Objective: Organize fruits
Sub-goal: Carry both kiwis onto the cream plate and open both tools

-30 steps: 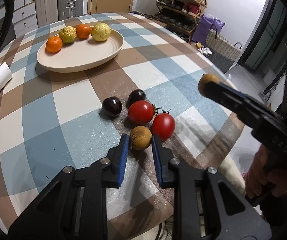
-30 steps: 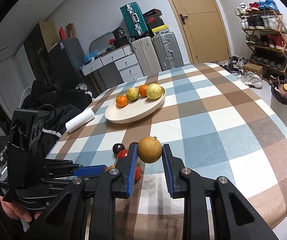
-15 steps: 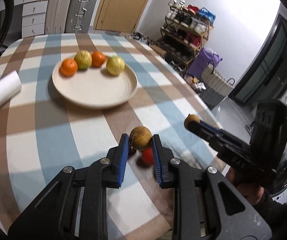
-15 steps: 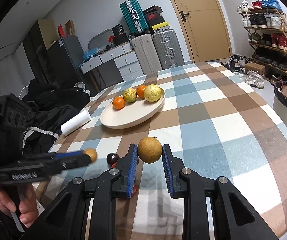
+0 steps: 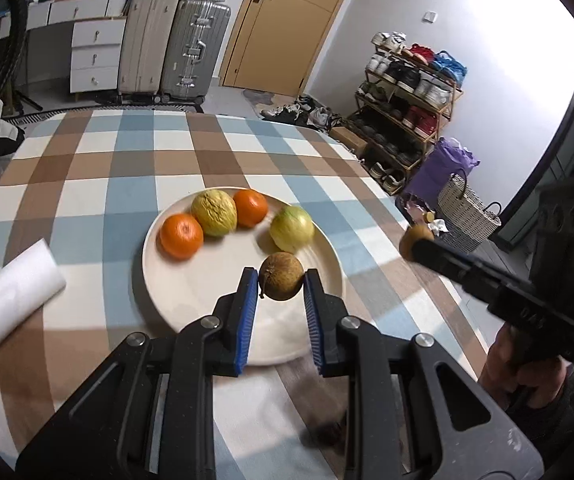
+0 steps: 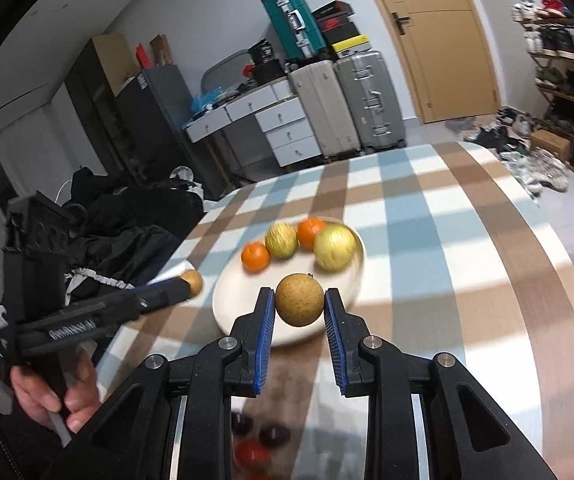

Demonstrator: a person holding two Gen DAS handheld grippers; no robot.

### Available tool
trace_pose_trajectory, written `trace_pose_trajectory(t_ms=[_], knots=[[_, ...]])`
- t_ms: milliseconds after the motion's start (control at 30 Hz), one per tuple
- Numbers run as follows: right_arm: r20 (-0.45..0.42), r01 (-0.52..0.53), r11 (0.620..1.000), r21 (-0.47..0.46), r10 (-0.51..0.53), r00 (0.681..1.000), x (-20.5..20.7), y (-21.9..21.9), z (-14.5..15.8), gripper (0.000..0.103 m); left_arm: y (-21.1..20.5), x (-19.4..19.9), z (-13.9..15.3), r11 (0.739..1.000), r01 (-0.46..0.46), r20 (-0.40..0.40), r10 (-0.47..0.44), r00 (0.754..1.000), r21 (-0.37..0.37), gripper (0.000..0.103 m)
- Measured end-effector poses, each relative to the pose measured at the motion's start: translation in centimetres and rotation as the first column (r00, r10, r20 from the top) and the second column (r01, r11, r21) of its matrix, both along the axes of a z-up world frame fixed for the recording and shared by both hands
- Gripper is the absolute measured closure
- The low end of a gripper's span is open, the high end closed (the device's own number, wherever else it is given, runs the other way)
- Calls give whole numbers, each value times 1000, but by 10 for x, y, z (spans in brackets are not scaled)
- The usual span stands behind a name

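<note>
Checked cloth in brown, blue and white covers the round counter (image 5: pixel 99 196), which stands in a lived-in room with suitcases (image 5: pixel 195 48) and a white drawer unit (image 5: pixel 95 52) at the far wall, a wooden door (image 5: pixel 287 24), and a loaded shoe rack (image 5: pixel 411 92) to one side. A beige plate (image 5: pixel 191 300) sits on the cloth and carries two oranges (image 5: pixel 181 236) and two yellow-green fruits (image 5: pixel 214 213) grouped along its far half; a white paper roll (image 5: pixel 11 304) lies on the cloth beside the plate. The left claw (image 5: pixel 281 288) is closed on a small brown fruit (image 5: pixel 281 276), held clear of the surface above the near half of the plate. The right claw (image 6: pixel 299 308) is likewise clamped on a second brown fruit (image 6: pixel 299 299), above the near rim of the plate. Recommended procedure: lower each claw until its fruit is just above bare plate surface, well apart from the four fruits already there, then release gently so the round fruit does not roll. Stagger the two placements, since both claws converge on the same near portion of the plate and may collide. Several dark and red fruits (image 6: pixel 251 452) appear blurred on the cloth below the right claw and are judged still to be collected.
</note>
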State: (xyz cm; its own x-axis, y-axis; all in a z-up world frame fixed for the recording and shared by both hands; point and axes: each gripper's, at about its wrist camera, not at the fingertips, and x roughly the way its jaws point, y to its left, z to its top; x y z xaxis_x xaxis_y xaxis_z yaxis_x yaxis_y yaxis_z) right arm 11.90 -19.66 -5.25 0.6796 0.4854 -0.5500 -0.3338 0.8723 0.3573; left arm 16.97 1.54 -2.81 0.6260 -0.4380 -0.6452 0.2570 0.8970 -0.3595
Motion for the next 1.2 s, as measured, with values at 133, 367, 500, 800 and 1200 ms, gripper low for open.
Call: trace_pose_trajectory(t_ms=[133, 367, 500, 800, 1200], knots=[[7, -49, 998, -26, 49, 999, 40, 14, 9, 78, -1, 36, -14, 1000, -8, -34, 8, 999, 5, 82], [-40, -142, 986, -92, 139, 990, 103, 47, -5, 78, -7, 73, -47, 1000, 11, -72, -9, 997, 26, 82], [-80, -177, 977, -121, 168, 983, 126, 61, -20, 78, -9, 82, -61, 999, 18, -88, -15, 996, 38, 82], [-155, -199, 961, -193, 170, 973, 148, 79, -44, 77, -17, 95, -73, 998, 48, -93, -43, 995, 51, 82], [-156, -177, 962, -207, 146, 977, 153, 84, -44, 67, -10, 101, -72, 999, 29, -95, -27, 995, 20, 81]])
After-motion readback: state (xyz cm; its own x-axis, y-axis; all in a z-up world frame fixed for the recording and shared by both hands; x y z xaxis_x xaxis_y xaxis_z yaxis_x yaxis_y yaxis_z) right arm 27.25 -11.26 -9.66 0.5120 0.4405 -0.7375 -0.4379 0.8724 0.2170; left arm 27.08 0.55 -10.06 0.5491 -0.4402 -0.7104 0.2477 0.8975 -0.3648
